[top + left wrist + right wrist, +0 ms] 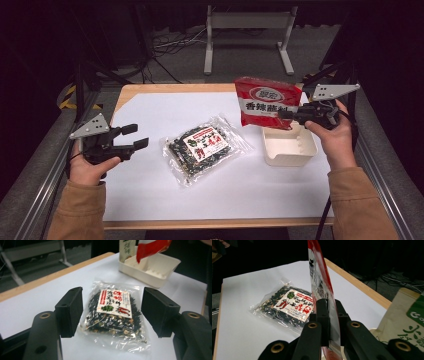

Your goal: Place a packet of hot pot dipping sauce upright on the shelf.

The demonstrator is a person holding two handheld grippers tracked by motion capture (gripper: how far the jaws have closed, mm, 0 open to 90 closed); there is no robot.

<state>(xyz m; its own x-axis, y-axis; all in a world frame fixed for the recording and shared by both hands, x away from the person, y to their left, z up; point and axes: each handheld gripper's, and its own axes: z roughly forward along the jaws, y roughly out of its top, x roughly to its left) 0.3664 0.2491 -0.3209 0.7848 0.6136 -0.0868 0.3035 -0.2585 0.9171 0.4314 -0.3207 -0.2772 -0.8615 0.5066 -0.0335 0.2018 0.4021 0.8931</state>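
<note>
Right gripper [286,114] clamped on red pouch [266,101] lower edge, held over white tray [290,148]; light, floppy, slippery; left gripper [134,136] jaws apart, clear packet [202,147] at its 3 o'clock; grab packet by seam.

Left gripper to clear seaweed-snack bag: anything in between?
Nothing: in the high view, bare white sheet separates the open left gripper from the clear bag; the left gripper view agrees.

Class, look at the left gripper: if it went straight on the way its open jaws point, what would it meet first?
Most likely the clear seaweed snack bag, which lies flat on the white table straight ahead of the left gripper.
</note>
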